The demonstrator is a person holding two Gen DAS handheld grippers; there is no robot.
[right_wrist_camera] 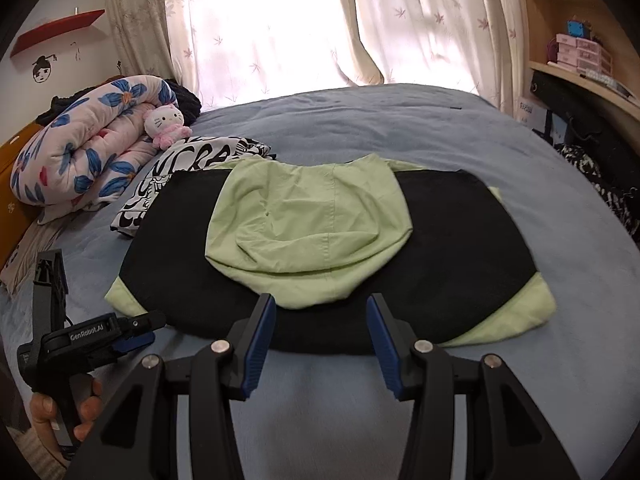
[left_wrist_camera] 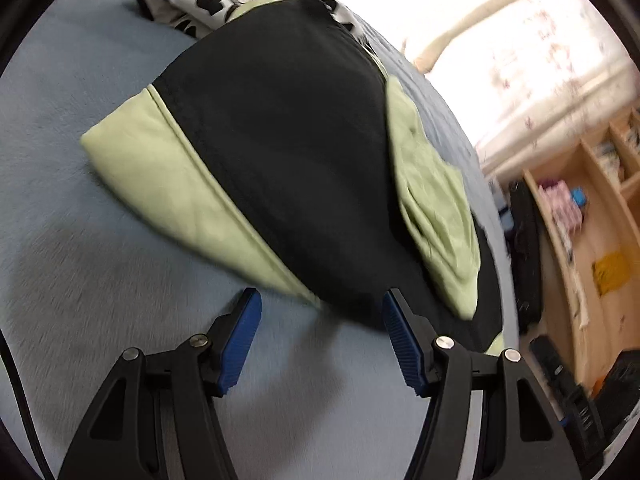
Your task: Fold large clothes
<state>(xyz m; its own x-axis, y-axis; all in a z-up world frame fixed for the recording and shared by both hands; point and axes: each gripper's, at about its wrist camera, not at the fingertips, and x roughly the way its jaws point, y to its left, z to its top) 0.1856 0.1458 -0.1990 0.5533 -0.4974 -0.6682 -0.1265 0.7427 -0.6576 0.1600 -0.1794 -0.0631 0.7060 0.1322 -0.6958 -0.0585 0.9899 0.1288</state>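
Note:
A black garment (right_wrist_camera: 460, 248) with light green corners lies folded into a wide band on the blue bed (right_wrist_camera: 360, 128). Its green hood (right_wrist_camera: 304, 224) is spread flat on top. My right gripper (right_wrist_camera: 321, 304) hovers open at the band's near edge, just below the hood, with its pads touching no cloth. In the left wrist view the garment (left_wrist_camera: 288, 152) runs away from me, with the hood (left_wrist_camera: 432, 208) at its right. My left gripper (left_wrist_camera: 320, 300) is open just short of its near black corner. From the right wrist, the left gripper (right_wrist_camera: 132, 332) sits at the band's left end.
A black-and-white patterned cloth (right_wrist_camera: 192, 160) lies folded behind the garment's left end. A rolled floral quilt (right_wrist_camera: 88, 140) and a plush toy (right_wrist_camera: 166, 124) sit at the far left. Curtains (right_wrist_camera: 280, 20) hang behind the bed, and wooden shelves (right_wrist_camera: 580, 64) stand at the right.

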